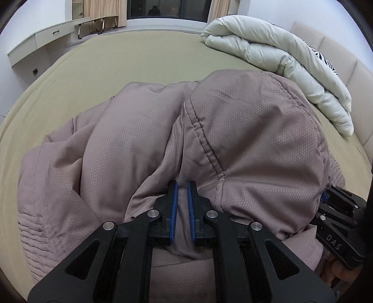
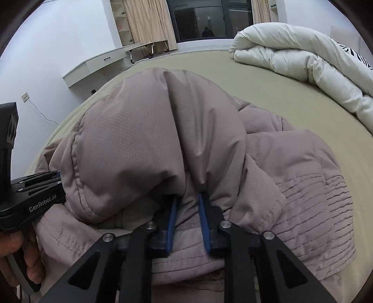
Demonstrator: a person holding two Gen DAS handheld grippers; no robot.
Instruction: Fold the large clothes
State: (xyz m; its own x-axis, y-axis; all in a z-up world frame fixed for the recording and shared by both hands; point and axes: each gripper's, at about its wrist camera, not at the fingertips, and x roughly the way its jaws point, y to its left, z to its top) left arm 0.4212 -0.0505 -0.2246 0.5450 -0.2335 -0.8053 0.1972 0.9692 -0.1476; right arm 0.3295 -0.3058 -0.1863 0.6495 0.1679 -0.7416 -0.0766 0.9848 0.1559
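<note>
A large mauve padded jacket lies bunched on the olive bed sheet; it also fills the right wrist view. My left gripper is shut on a fold of the jacket, a thin strip of fabric between its blue pads. My right gripper is shut on a thicker bunched fold of the jacket. The right gripper also shows at the right edge of the left wrist view. The left gripper shows at the left edge of the right wrist view, held by a hand.
A rolled white duvet lies at the bed's far right, against the padded headboard. A white desk stands by the wall at far left. A dark window with curtains is behind the bed.
</note>
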